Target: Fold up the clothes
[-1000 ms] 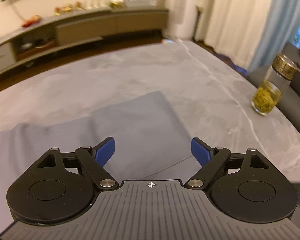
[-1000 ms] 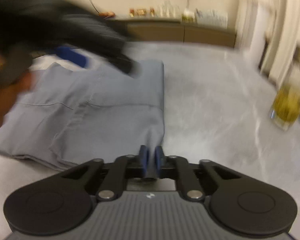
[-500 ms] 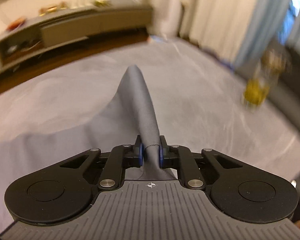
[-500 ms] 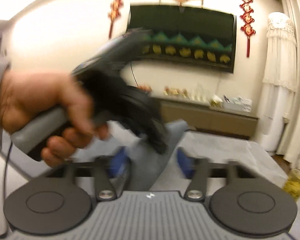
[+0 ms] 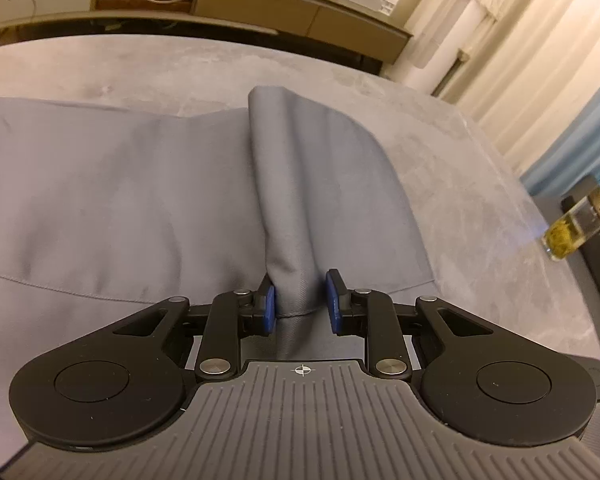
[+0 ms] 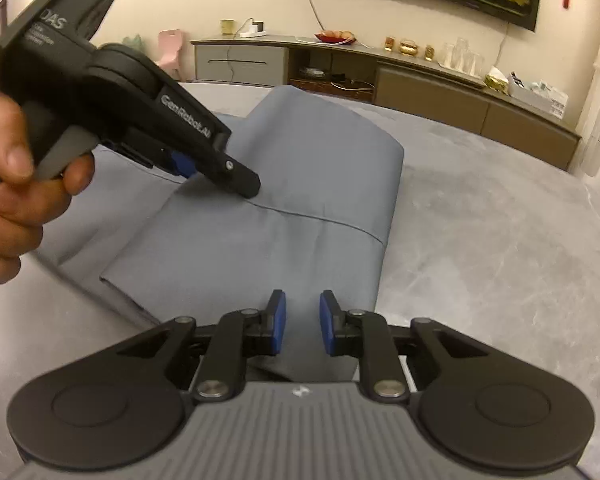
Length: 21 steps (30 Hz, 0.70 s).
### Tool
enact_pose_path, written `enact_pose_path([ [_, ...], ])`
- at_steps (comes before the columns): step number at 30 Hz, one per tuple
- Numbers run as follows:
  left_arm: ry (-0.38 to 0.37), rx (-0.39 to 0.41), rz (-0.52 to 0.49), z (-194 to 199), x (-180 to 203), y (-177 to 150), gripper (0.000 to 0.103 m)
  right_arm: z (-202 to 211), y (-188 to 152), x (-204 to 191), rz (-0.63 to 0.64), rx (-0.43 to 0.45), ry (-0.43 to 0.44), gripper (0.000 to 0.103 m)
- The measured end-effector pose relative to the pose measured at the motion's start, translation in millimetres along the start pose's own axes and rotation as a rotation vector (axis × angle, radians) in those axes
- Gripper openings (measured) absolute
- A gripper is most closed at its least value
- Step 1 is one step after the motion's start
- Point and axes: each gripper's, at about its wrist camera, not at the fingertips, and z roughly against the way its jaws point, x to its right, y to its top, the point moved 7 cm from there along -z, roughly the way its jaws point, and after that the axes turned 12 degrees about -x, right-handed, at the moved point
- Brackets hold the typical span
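Both hand-held grippers, left [image 5: 301, 307] and right [image 6: 302, 322], stand slightly parted, jaws just loosening and closing around the folded grey-blue cloth garment [image 6: 300, 184] on the grey marbled bench [image 6: 500, 240].

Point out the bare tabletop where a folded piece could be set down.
Bare grey table lies right of the grey garment, stretching to the far edge by the sideboard. The glass jar stands near the table's right edge. The left side is crowded with cloth.

Both tongs share one build: a ribbed grey housing, two round black discs, black linkage arms with silver screws, blue pads [image 5: 269, 306]. The left tongs [image 6: 220, 164] bear white "GenRobot.AI" lettering.
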Motion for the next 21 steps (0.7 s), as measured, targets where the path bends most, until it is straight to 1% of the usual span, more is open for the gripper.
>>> enact_pose_path([
  [2, 0.026, -0.004, -0.027, -1.8, -1.0, -0.9, 0.026, 2.2, 1.5, -3.6, 0.013, 0.001, 0.02, 0.023],
  [4, 0.051, 0.008, -0.057, 3.3, -0.4, -0.6, 0.03, 12.5, 12.7, 5.8, -0.008, 0.06, 0.008, 0.021],
  [5, 0.063, 0.025, -0.073, 10.9, 1.1, 0.2, 0.035, 17.4, 22.9, 11.6, -0.02, 0.098, -0.005, 0.021],
  [6, 0.076, 0.042, -0.089, 18.5, 2.7, 1.0, 0.037, 21.1, 33.1, 18.1, -0.034, 0.131, -0.021, 0.021],
  [7, 0.091, 0.07, -0.105, 25.2, 5.5, 3.8, 0.038, 20.2, 43.2, 25.9, -0.051, 0.145, -0.04, 0.022],
  [10, 0.132, 0.149, -0.157, 39.9, 17.1, 19.4, 0.041, -4.0, 70.7, 46.9, -0.116, 0.113, -0.052, 0.021],
  [12, 0.153, 0.159, -0.192, 32.8, 25.9, 37.8, 0.041, -30.8, 86.1, 53.9, -0.14, 0.086, -0.054, 0.018],
  [14, 0.177, 0.119, -0.212, 8.3, 27.9, 56.8, 0.04, -52.9, 84.0, 54.1, -0.146, 0.052, -0.051, 0.018],
  [16, 0.201, 0.075, -0.231, -17.6, 29.1, 75.8, 0.037, -63.0, 73.8, 51.2, -0.131, 0.032, -0.06, 0.018],
  [19, 0.229, 0.021, -0.252, -42.9, 27.2, 80.1, 0.036, -59.2, 62.3, 44.7, -0.104, 0.025, -0.079, 0.018],
  [20, 0.238, 0.003, -0.259, -51.1, 26.5, 81.1, 0.039, -58.4, 61.5, 44.3, -0.104, 0.024, -0.078, 0.018],
  [21, 0.248, -0.014, -0.265, -59.2, 25.8, 82.0, 0.039, -57.5, 60.8, 43.6, -0.102, 0.023, -0.078, 0.018],
])
